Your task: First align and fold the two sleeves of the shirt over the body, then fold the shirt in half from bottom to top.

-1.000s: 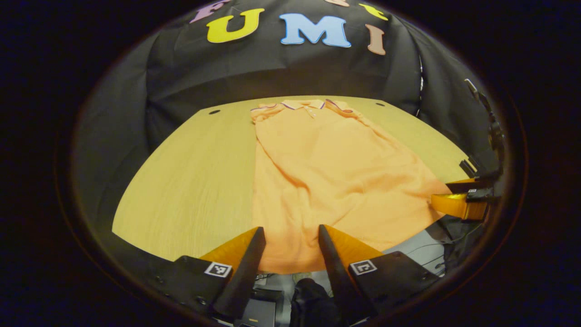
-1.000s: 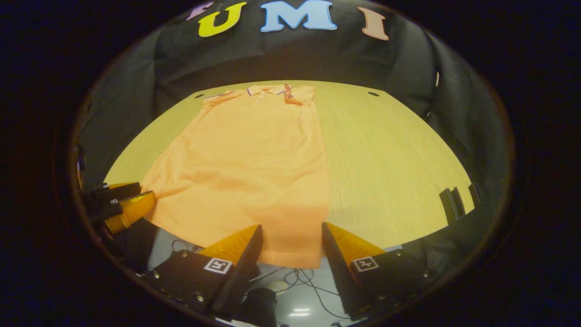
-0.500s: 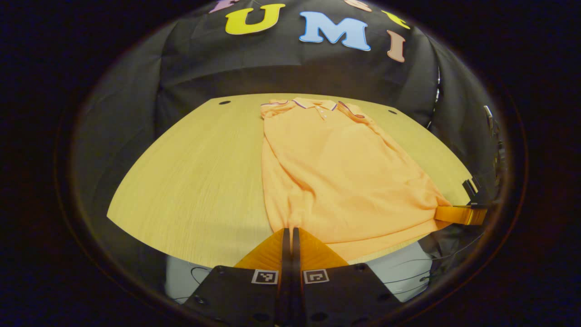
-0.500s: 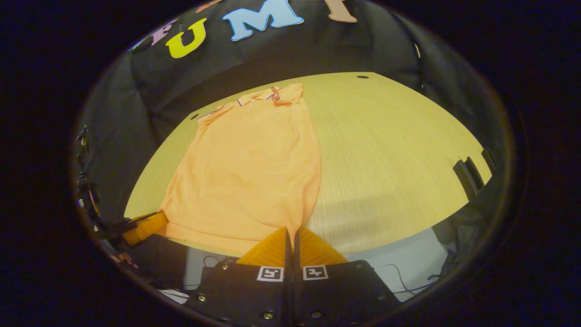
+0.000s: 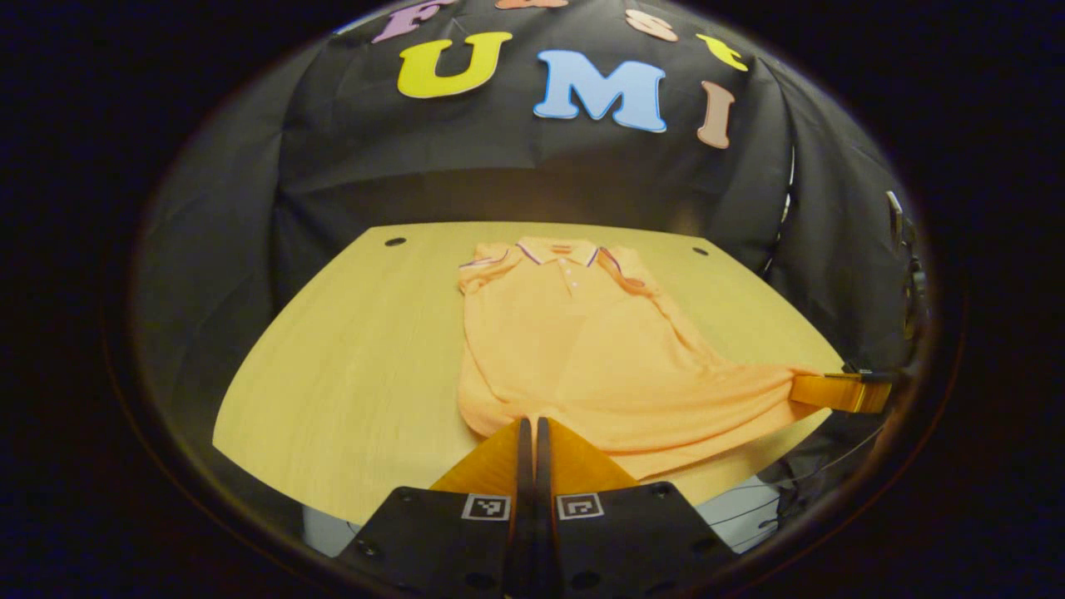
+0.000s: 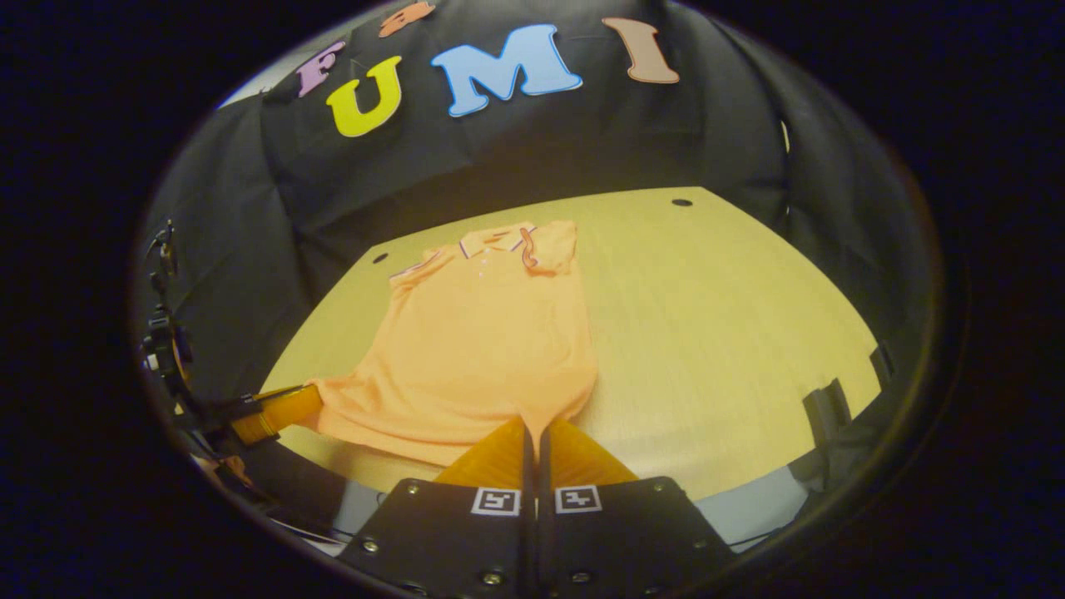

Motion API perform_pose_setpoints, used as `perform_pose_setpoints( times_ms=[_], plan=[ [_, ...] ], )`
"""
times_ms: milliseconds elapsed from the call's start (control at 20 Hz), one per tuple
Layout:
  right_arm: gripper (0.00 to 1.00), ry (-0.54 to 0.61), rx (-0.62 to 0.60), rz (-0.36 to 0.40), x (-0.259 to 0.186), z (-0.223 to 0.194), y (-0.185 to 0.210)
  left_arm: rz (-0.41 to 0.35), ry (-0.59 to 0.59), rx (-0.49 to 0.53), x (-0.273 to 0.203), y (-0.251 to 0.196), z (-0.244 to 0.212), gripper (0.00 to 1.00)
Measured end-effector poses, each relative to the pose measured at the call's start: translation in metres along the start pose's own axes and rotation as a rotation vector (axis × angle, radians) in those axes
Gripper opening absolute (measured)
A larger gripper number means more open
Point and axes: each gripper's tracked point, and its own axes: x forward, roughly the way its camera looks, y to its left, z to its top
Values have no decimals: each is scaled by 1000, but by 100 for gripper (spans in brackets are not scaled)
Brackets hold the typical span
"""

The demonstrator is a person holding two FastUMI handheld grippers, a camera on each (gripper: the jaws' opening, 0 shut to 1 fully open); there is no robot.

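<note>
Both sleeves already lie over the body, so the bottom-to-top fold is in hand: left gripper point(image 5: 532, 426) and right gripper point(image 6: 532, 426) each pinch a hem corner of the shirt point(image 5: 574, 349) (collar far ahead on the counter point(image 5: 349, 349)), and next must carry both corners evenly forward to the collar.

No words or numbers that we can read.

We find only small square markers point(image 5: 487, 507), black-and-white block patterns rather than letters or digits. On the left gripper point(image 5: 533, 424) one marker sits at the base of each finger, just behind the tips and on either side of the closed gap. The right gripper point(image 6: 533, 426) carries the same pair of markers point(image 6: 496, 501) in the same places.
</note>
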Motion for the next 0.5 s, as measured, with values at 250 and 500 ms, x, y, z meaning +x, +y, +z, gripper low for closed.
perform_pose_setpoints(
  times_ms=[250, 500],
  plan=[
    [1, -81, -32, -16, 19, 74, 2, -21, -66, -16, 31, 5, 71, 6],
    [1, -132, -41, -33, 53, 136, 11, -43, -96, -35, 77, 19, 130, 6]
  ],
)
